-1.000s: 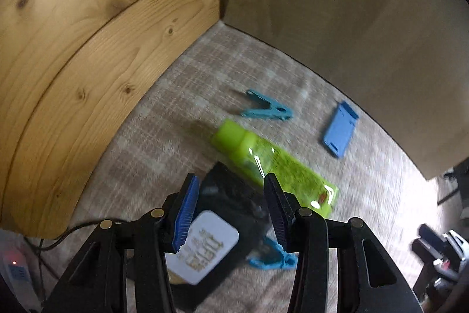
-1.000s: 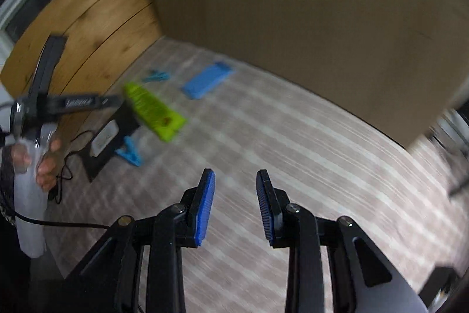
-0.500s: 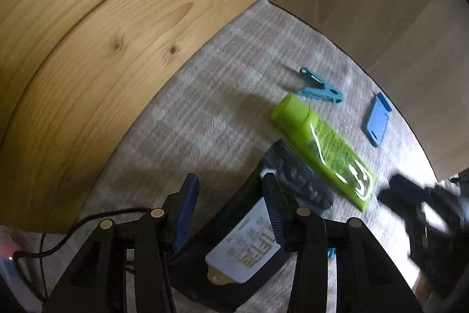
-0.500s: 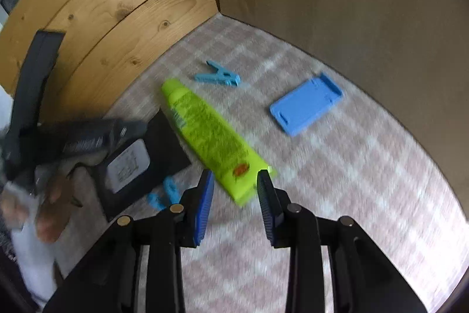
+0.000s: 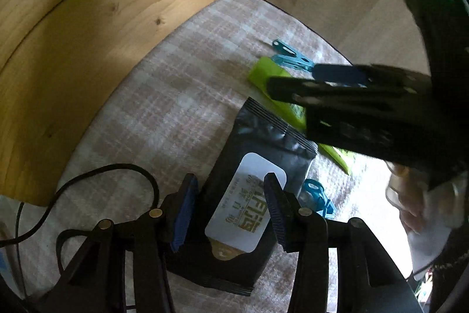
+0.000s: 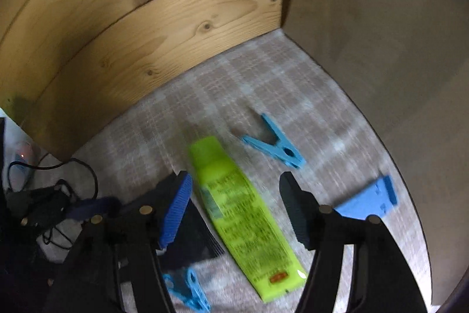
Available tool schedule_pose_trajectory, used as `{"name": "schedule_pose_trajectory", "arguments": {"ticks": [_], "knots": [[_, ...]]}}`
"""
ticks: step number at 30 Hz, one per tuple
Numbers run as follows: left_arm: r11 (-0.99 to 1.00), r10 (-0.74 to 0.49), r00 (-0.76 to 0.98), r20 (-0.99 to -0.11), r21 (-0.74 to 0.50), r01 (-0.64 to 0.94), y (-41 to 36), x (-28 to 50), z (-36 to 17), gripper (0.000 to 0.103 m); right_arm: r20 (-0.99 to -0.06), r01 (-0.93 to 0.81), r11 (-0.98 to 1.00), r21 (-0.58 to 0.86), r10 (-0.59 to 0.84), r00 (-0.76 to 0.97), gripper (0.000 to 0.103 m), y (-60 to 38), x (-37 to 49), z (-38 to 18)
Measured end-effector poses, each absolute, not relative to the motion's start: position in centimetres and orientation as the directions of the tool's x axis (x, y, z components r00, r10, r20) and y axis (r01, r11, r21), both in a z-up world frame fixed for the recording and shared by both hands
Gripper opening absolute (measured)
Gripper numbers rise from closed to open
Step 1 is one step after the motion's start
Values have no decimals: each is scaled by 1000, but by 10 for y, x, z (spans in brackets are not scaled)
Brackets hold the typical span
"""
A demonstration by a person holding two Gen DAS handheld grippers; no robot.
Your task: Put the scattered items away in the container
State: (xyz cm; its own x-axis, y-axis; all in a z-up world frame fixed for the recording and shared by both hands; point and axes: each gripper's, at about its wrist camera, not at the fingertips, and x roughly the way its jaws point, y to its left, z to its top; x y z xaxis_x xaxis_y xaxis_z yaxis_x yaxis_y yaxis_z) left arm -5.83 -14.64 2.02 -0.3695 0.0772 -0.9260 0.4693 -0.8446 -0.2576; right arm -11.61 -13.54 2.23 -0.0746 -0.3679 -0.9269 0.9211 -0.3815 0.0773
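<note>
My left gripper [image 5: 227, 206] is open, its jaws straddling a black pouch with a white label [image 5: 249, 195] that lies on the checked cloth. My right gripper [image 6: 234, 207] is open wide above a lime-green tube [image 6: 240, 210], one jaw on each side. In the left wrist view the right gripper crosses the upper right and hides most of the tube [image 5: 265, 72]. Blue clothespegs lie on the cloth: one beyond the tube [image 6: 274, 147], one near the pouch [image 6: 187, 291]. A blue flat stand [image 6: 366, 203] lies to the right.
Wooden plank wall [image 6: 132, 28] on the left and a plain board wall [image 6: 381, 34] on the right meet in a corner behind the items. A black cable [image 5: 102, 181] loops at the cloth's left edge. No container shows.
My right gripper has swung in over the green tube and opened wider. My left gripper has moved closer around the black pouch.
</note>
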Motion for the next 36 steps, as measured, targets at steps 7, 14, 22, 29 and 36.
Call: {"name": "schedule_pose_trajectory", "arguments": {"ticks": [7, 14, 22, 29, 36], "knots": [[-873, 83, -379, -922, -251, 418, -132, -60, 21, 45, -946, 898, -438, 42, -306, -105, 43, -120, -123, 9], [-919, 148, -374, -915, -267, 290, -70, -64, 23, 41, -962, 795, -606, 33, -234, -138, 40, -36, -142, 10], [-954, 224, -344, -912, -276, 113, 11, -79, 22, 39, -974, 599, -800, 27, -155, -164, 40, 99, -152, 11], [-961, 278, -299, -913, -269, -72, 79, -78, 23, 40, -976, 428, -903, 32, -121, -181, 40, 214, -146, 12], [-956, 281, -271, -921, -245, -159, 119, -82, 22, 46, -976, 303, -953, 21, -84, -199, 40, 293, -141, 12]]}}
